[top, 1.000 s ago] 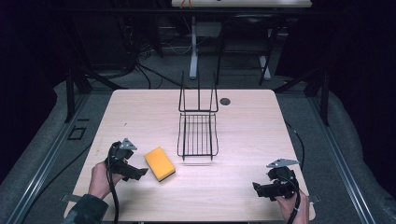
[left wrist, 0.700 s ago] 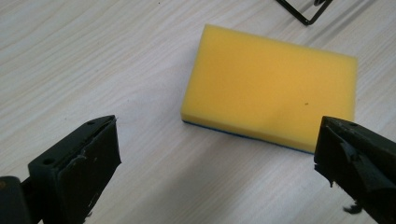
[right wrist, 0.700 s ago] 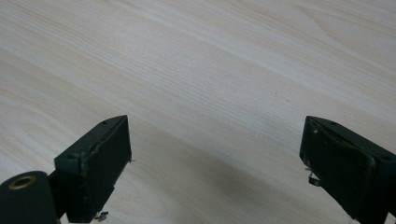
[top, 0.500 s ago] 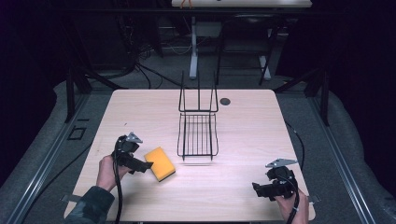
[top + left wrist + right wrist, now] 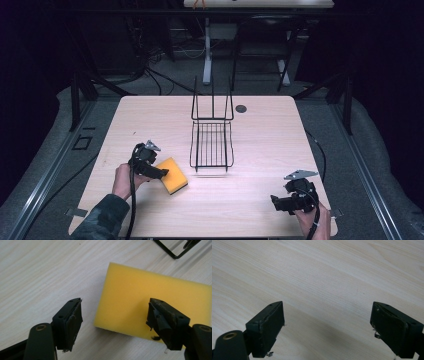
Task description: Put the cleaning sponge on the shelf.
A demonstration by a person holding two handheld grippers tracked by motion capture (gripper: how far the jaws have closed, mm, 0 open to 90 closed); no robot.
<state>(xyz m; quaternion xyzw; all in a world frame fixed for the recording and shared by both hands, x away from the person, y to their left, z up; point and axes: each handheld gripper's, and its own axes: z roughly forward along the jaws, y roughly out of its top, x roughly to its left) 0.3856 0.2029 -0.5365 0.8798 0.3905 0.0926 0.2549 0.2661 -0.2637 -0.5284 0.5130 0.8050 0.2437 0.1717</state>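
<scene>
A yellow sponge (image 5: 176,177) lies flat on the wooden table (image 5: 270,135), left of centre near the front. My left gripper (image 5: 163,173) has come up against its left end. In the left gripper view the sponge (image 5: 150,295) has its near corner between the jaws of the left gripper (image 5: 115,315). The jaws have just been closing. One jaw stands apart from the sponge's side and the other sits over its top, so nothing is gripped. At the front right my right gripper (image 5: 276,203) rests open over bare wood, and the right gripper view shows this gripper (image 5: 327,325) with nothing between its jaws.
A black wire rack (image 5: 212,145) with an upright back stands at the table's middle, just right of the sponge; its corner (image 5: 170,252) is close ahead in the left gripper view. A small dark disc (image 5: 241,108) lies behind it. Table edges are near both hands.
My left hand has moved right and a little down to the sponge, and its jaws have narrowed around the sponge's corner. The right hand and the sponge have stayed put.
</scene>
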